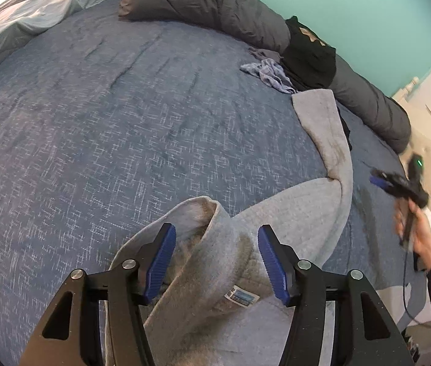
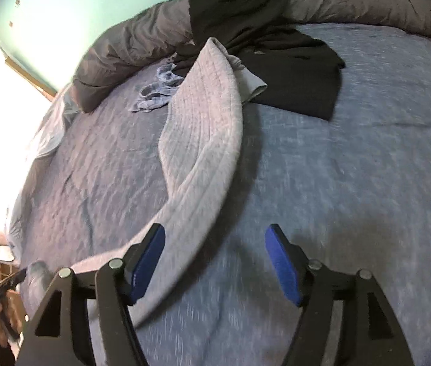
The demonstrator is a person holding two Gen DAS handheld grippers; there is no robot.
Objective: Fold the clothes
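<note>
Home bedroom, blue bedspread (image 1: 124, 106), rolled grey duvet (image 1: 215, 3), teal wall (image 1: 353, 6), strewn clothes (image 2: 264, 45)

I am looking at my left gripper (image 1: 215, 262): its arms are showing matt black plastic, its pads (image 1: 160, 262) are showing ribbed blue rubbery plastic, and shiny metal pins (image 1: 128, 264) are gleaming at the joints. The grey sweatshirt (image 1: 240, 274) is looking like soft fleecy cloth, fuzzy inside the neck, with a glossy woven label (image 1: 241, 297). The blue bedspread (image 1: 124, 128) is reading as coarse, flecked woven cloth. The dark duvet (image 1: 215, 3) is appearing smooth and faintly sheeny. The black garment (image 2: 264, 30) is looking matt and soft. My right gripper (image 2: 215, 262) is showing the same finishes.
</note>
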